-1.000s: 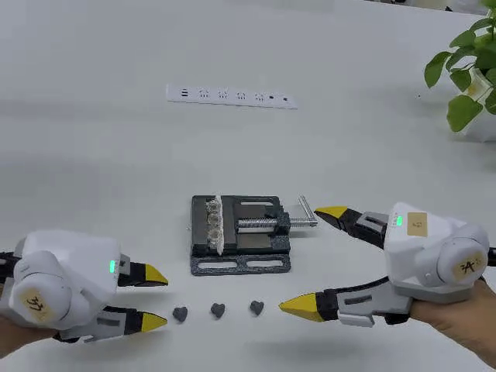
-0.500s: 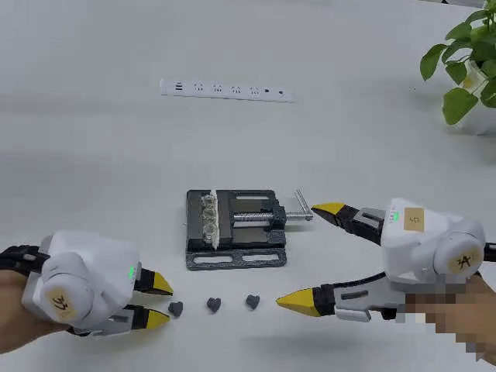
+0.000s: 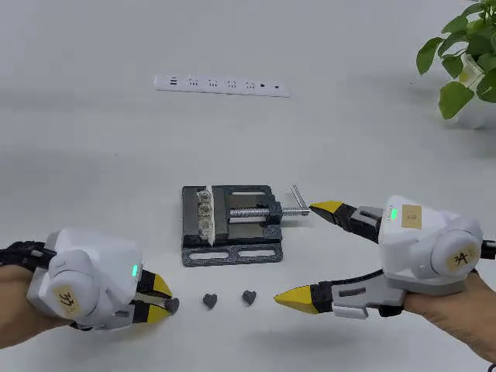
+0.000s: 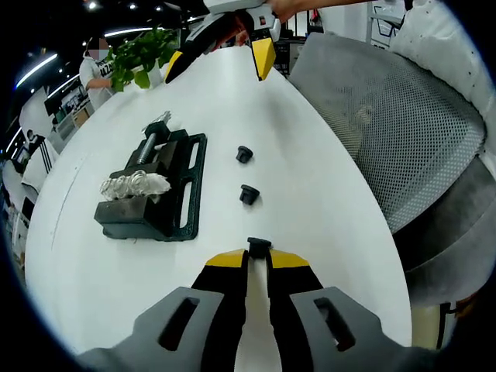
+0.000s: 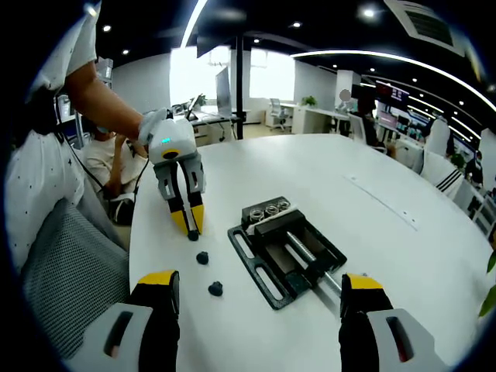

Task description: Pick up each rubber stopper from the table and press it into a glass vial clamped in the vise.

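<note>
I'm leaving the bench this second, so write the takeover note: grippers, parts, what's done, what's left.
Left gripper: jaws nearly shut, tips pinching the leftmost rubber stopper, which sits on the table.
Right gripper: wide open, empty, to the right of the vise.
Two more stoppers lie in front of the vise.
Glass vials are clamped in the vise, mouths open.
Done: no vial stoppered.
Left: lift the pinched stopper and press it in, then do the other two.
</note>
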`<state>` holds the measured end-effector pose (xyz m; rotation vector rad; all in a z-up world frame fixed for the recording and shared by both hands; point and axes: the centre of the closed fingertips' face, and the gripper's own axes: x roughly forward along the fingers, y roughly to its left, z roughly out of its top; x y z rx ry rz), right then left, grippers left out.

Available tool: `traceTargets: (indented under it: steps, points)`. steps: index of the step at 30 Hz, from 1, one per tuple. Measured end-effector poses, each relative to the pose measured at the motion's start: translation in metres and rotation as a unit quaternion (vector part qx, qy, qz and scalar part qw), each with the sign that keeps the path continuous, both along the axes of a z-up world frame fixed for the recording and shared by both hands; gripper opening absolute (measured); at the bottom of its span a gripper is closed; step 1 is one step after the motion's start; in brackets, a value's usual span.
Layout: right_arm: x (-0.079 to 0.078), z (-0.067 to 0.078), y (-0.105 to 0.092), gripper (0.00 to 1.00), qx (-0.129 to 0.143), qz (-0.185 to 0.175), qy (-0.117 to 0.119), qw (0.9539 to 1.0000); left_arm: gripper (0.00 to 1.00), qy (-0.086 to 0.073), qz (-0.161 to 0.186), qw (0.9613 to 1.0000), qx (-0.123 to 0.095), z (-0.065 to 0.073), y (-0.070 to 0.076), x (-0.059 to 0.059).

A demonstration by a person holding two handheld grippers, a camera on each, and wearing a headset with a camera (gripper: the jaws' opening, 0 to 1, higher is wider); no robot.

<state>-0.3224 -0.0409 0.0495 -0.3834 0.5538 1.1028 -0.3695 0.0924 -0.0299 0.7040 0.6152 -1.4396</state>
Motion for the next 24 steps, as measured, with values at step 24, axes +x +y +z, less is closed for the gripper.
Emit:
traceTargets:
  steps: [24]
  points:
    - [-0.008,0.018,0.022,0.8,0.024,0.015,0.006,0.9996,0.04,0.023,0.12,0.9899,-0.073,0.042,-0.016,0.011]
